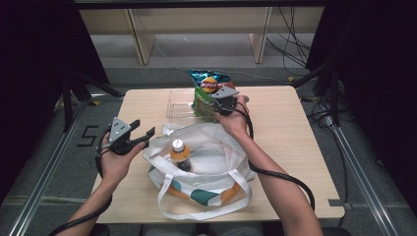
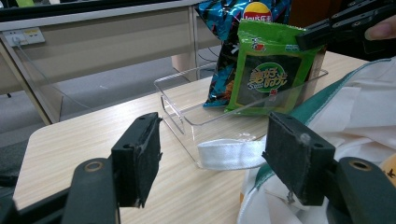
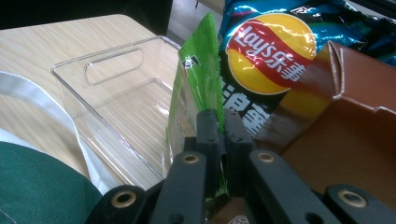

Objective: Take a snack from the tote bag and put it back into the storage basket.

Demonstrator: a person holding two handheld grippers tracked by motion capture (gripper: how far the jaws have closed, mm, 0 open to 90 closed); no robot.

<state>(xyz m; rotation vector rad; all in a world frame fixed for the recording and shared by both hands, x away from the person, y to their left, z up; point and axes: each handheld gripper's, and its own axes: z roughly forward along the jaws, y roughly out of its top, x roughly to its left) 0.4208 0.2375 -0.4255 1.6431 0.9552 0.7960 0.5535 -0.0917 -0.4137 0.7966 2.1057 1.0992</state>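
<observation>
A green snack packet (image 1: 202,102) (image 2: 272,70) (image 3: 195,93) stands in a clear plastic bin (image 1: 178,105) (image 2: 187,119) (image 3: 116,112) at the table's far middle, in front of a blue Lay's chip bag (image 1: 210,81) (image 2: 224,51) (image 3: 271,51). My right gripper (image 1: 222,105) (image 3: 219,135) is shut on the green packet's edge. My left gripper (image 1: 142,133) (image 2: 217,156) hovers open at the left of a white tote bag (image 1: 206,162) (image 2: 355,116), nothing between its jaws. A bottle with an orange label (image 1: 179,153) stands inside the tote.
A brown cardboard box (image 3: 345,121) sits beside the chip bag in the right gripper view. The tote's white straps (image 1: 196,209) (image 2: 231,154) trail toward the table's near edge and the bin. Bare wood lies at the table's right (image 1: 295,137) and far left.
</observation>
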